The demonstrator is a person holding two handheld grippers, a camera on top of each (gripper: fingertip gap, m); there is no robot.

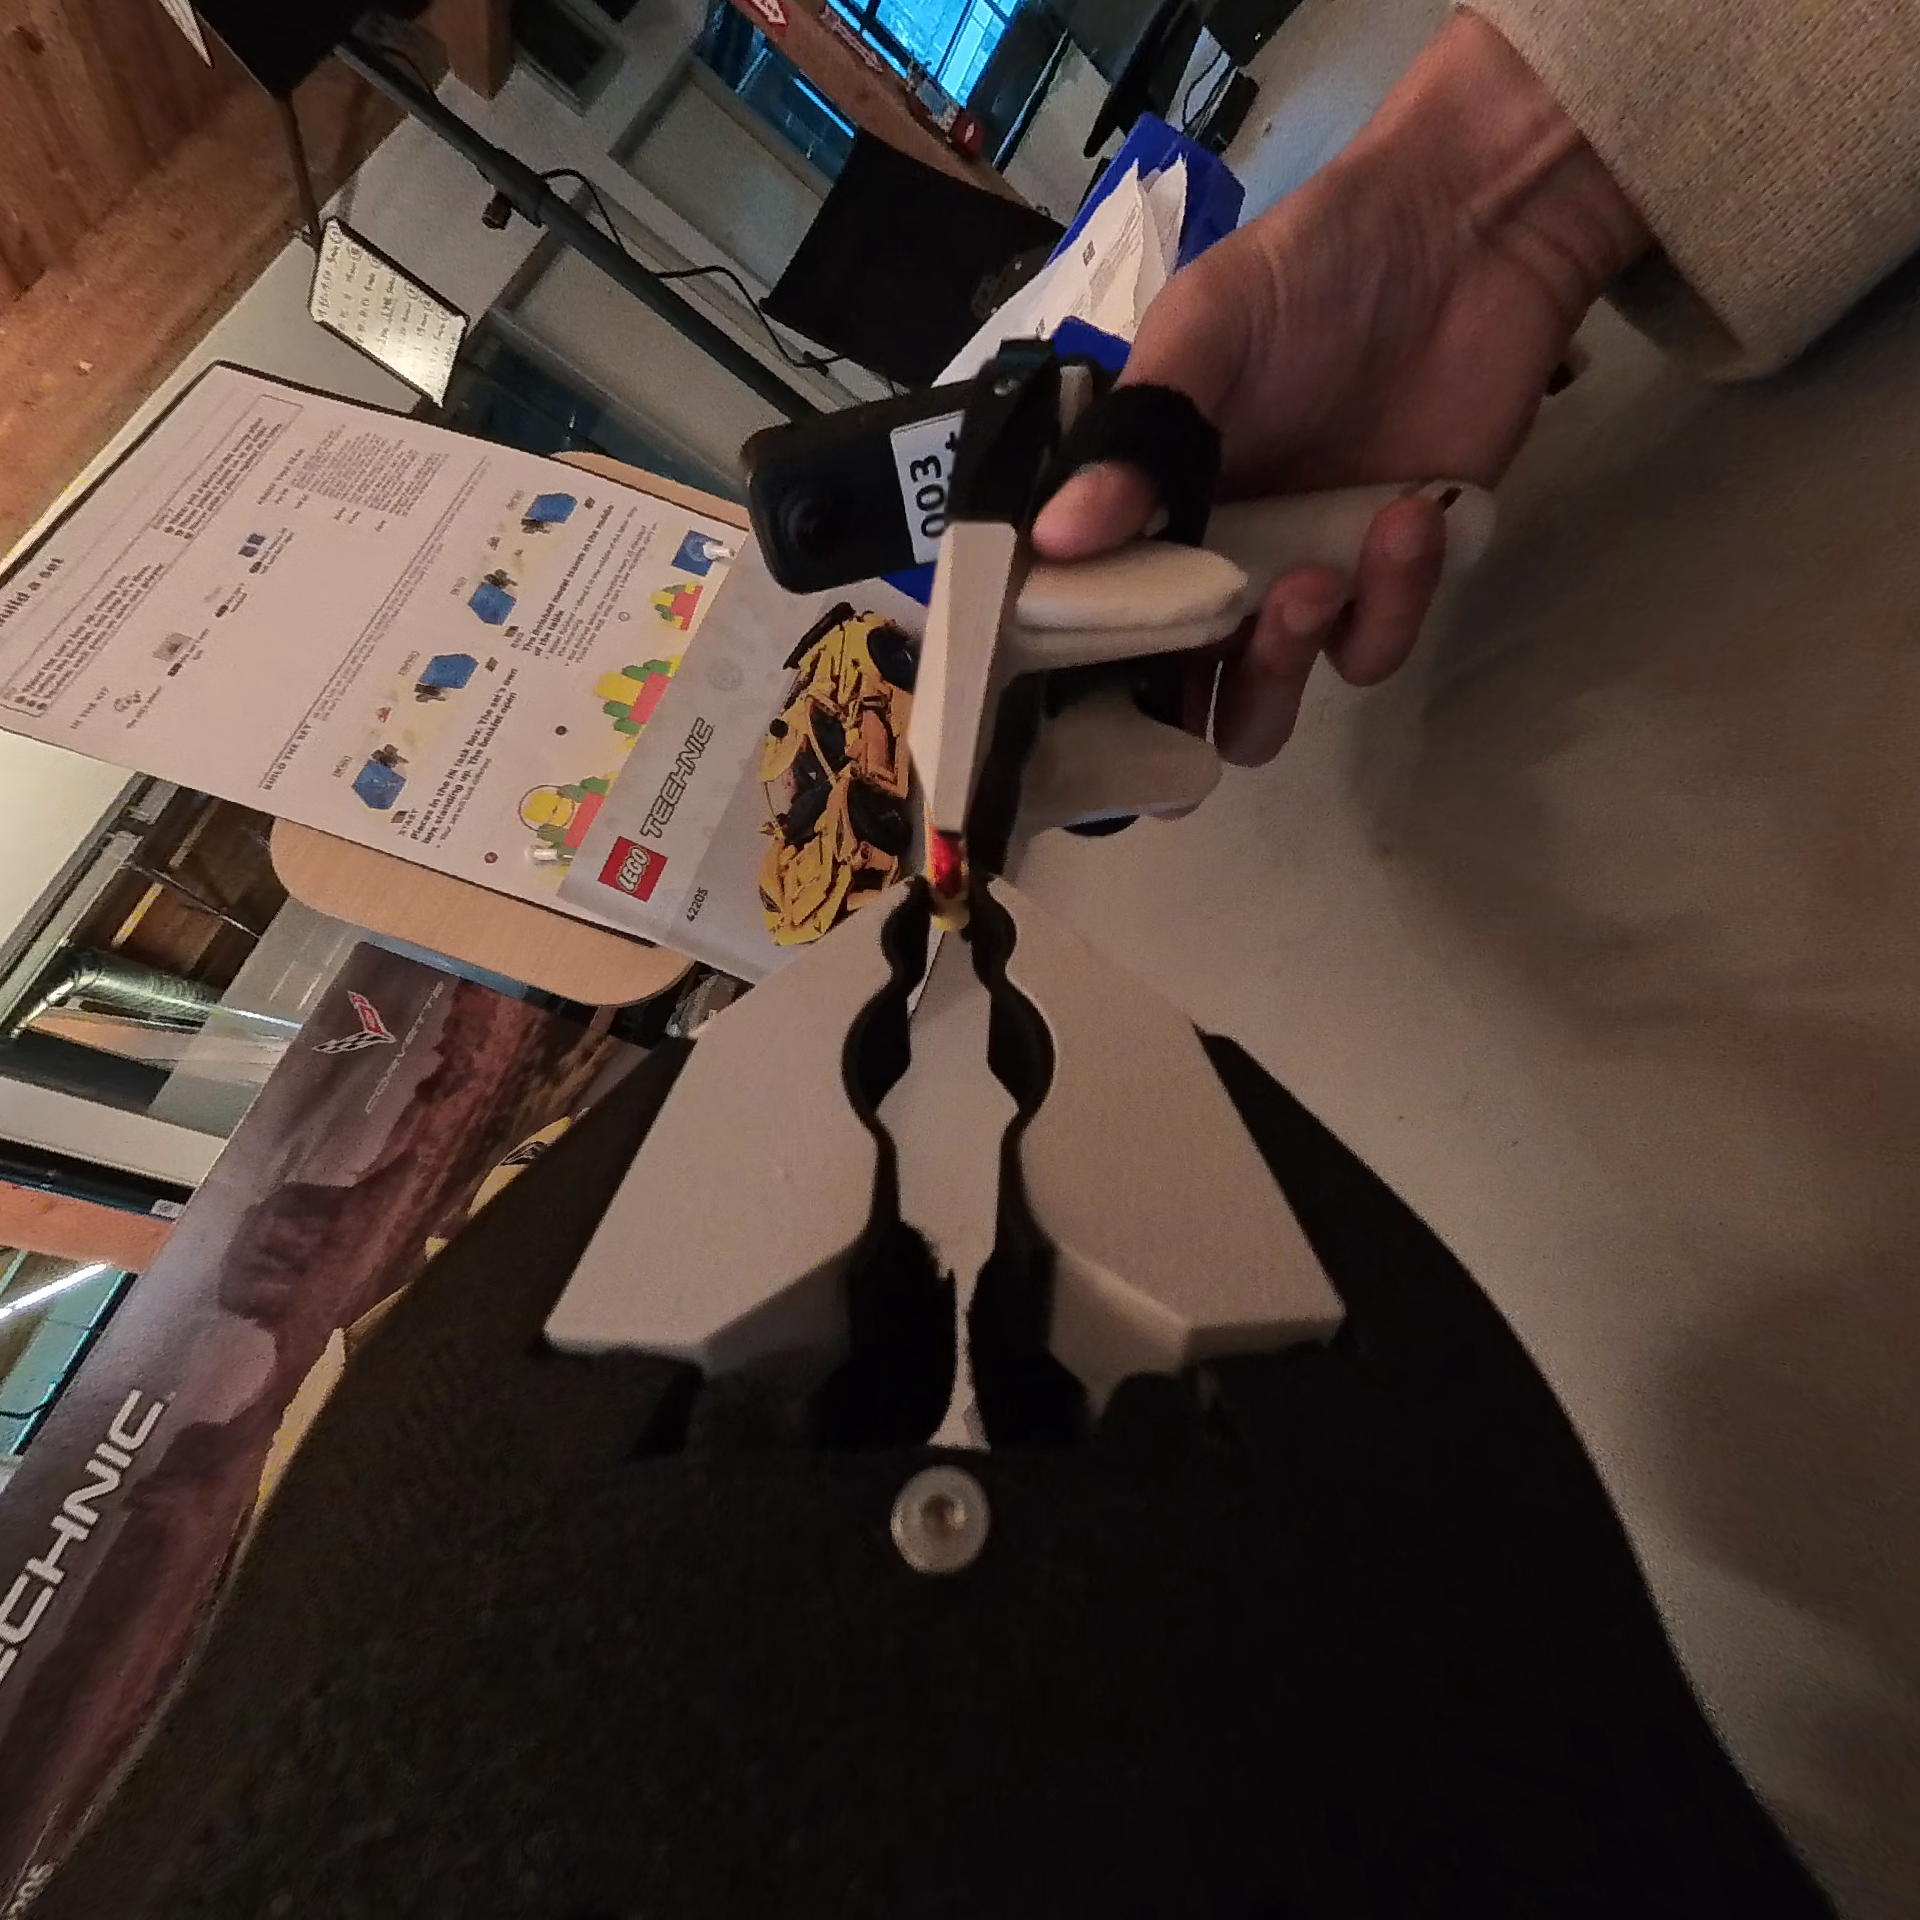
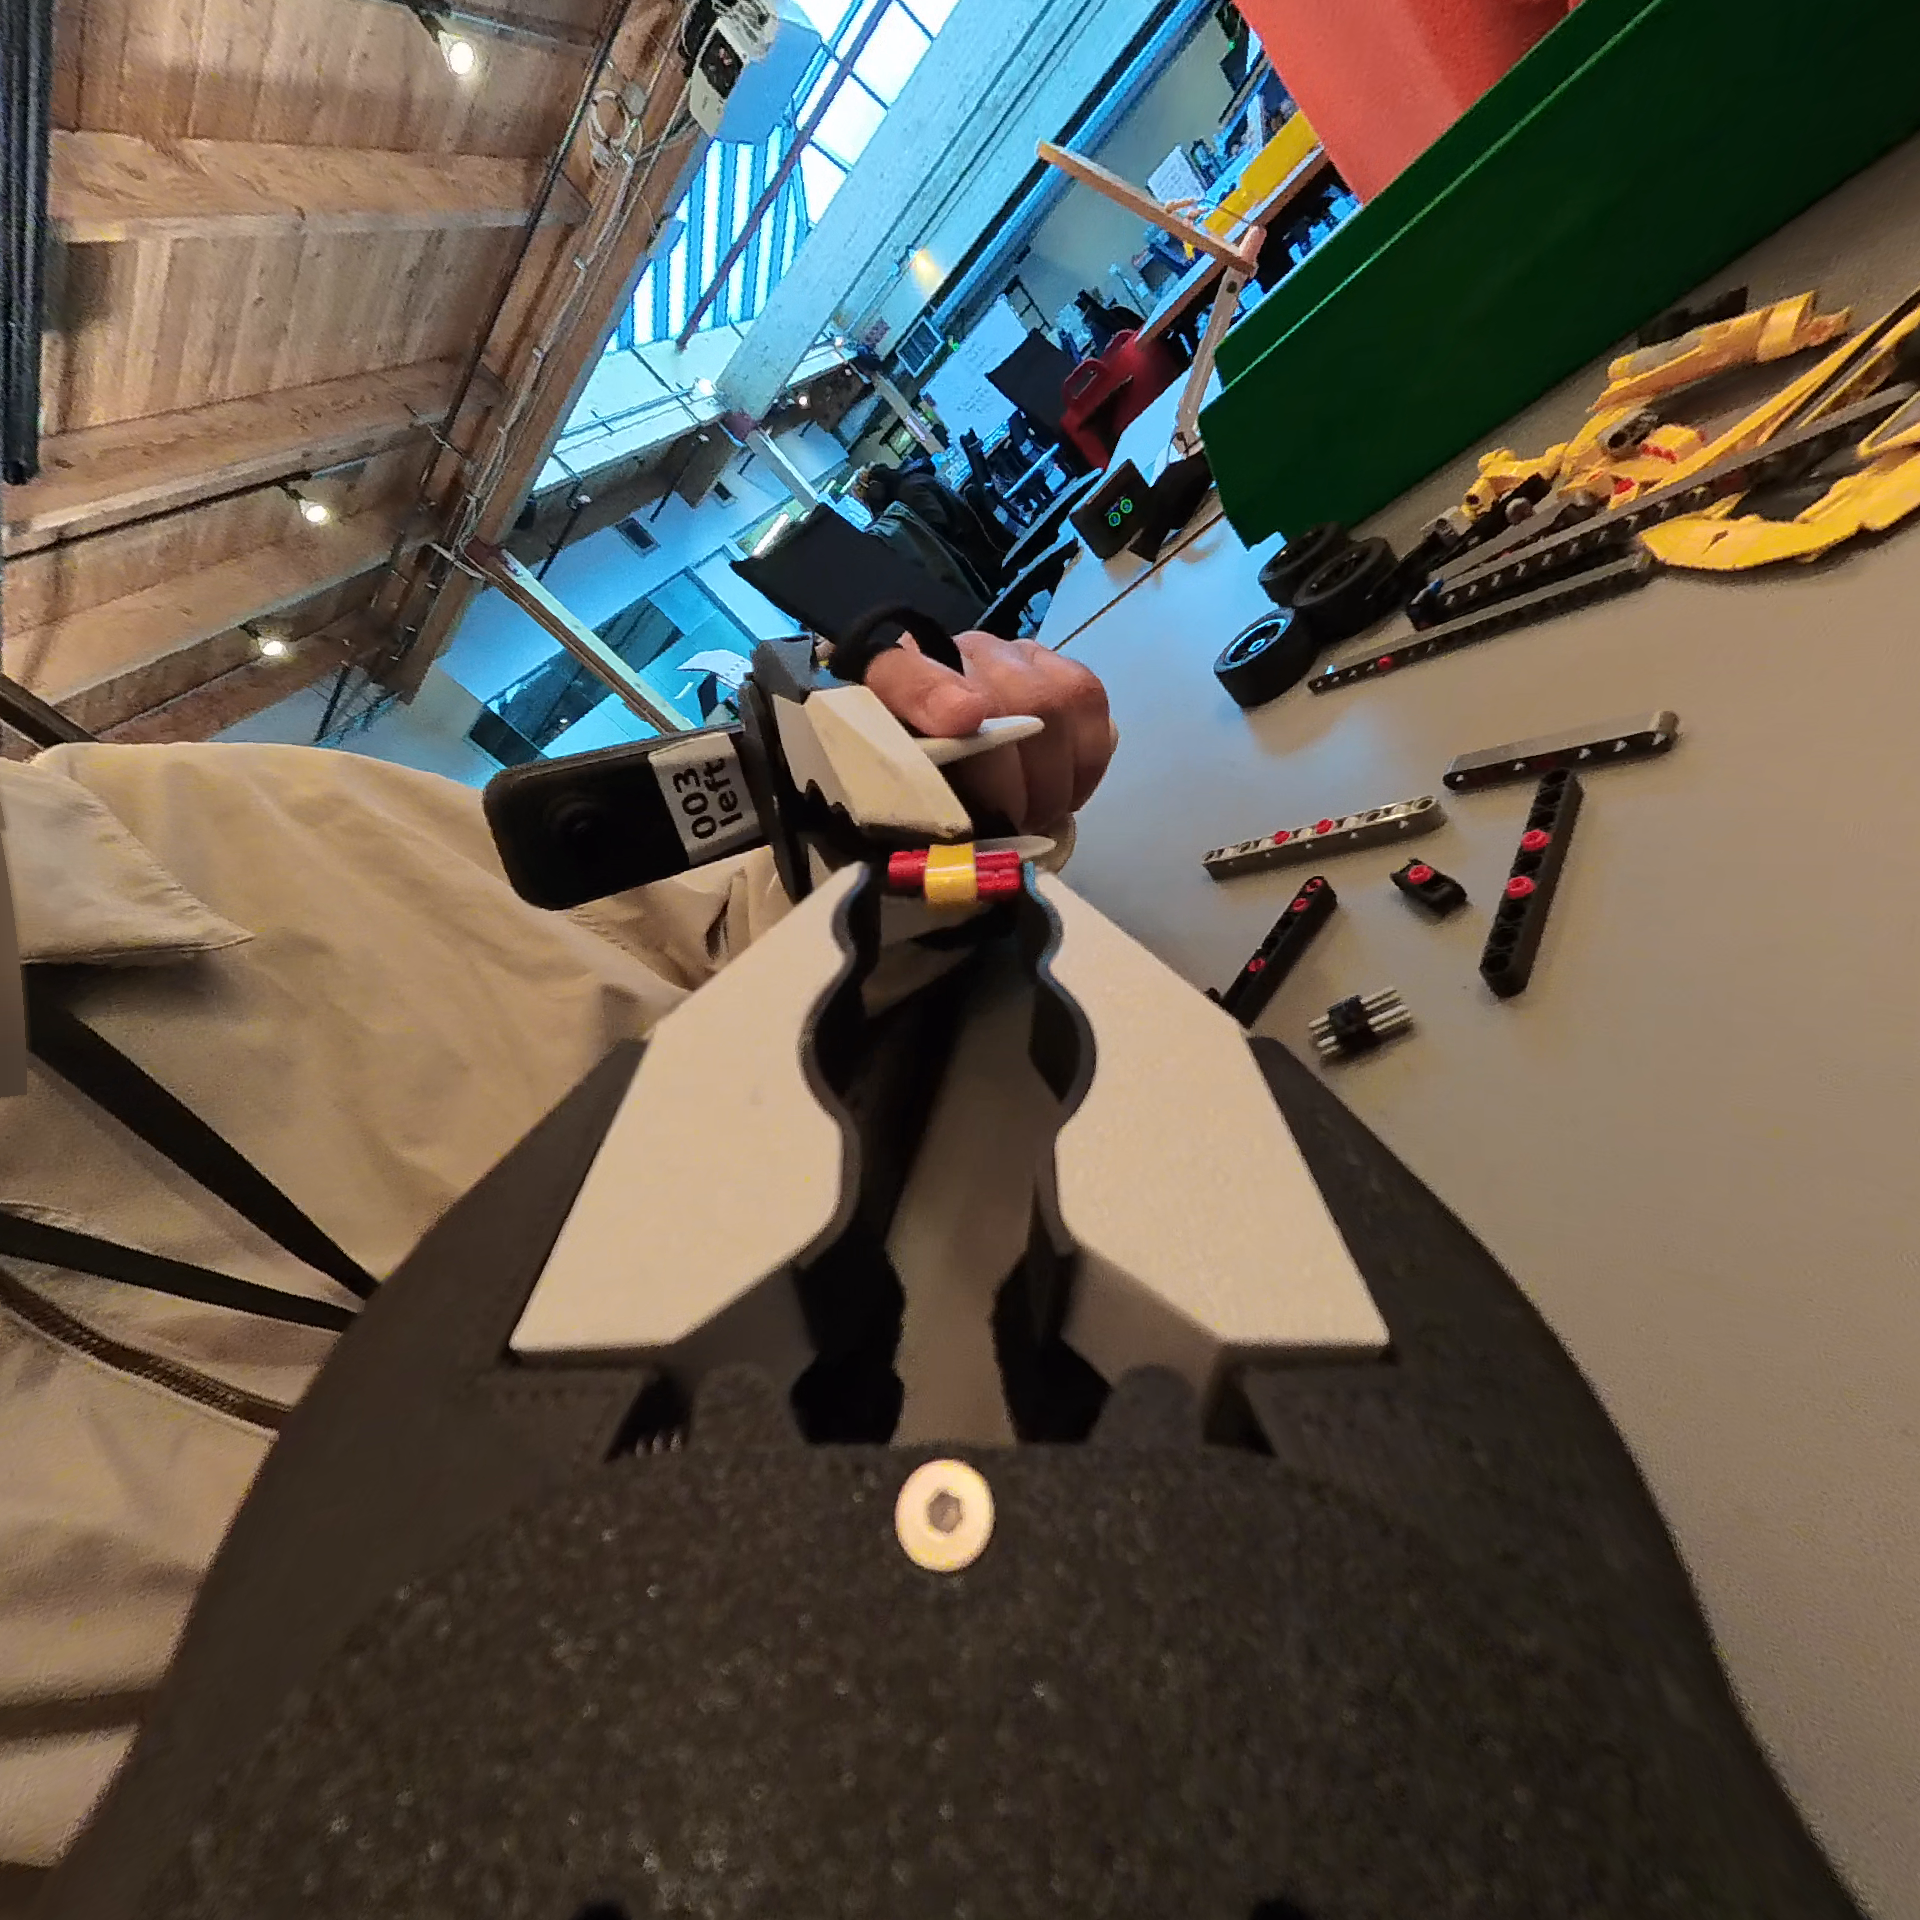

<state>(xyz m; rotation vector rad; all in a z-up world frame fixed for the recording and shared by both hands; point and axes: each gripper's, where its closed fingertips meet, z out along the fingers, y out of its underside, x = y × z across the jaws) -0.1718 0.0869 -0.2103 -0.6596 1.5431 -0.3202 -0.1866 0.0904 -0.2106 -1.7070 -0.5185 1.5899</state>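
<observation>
A small red axle with a yellow bush (image 2: 951,873) sits between both grippers, which meet tip to tip above the grey table (image 2: 1558,1247). My right gripper (image 2: 954,902) has its fingertips against the axle's two red ends. My left gripper (image 1: 951,920) is nearly closed on the same piece (image 1: 948,883), seen end-on between its pads. The right gripper (image 1: 951,831) shows side-on in the left wrist view, held by a hand (image 1: 1351,343). The left gripper (image 2: 966,831) shows side-on in the right wrist view, also held by a hand (image 2: 1008,717).
Black beams with red pins (image 2: 1532,894), a grey beam (image 2: 1325,836), black wheels (image 2: 1320,582) and yellow car body parts (image 2: 1714,468) lie on the table beside a green wall (image 2: 1558,260). A booklet (image 1: 707,790), a printed sheet (image 1: 343,582) and a set box (image 1: 260,1195) stand left.
</observation>
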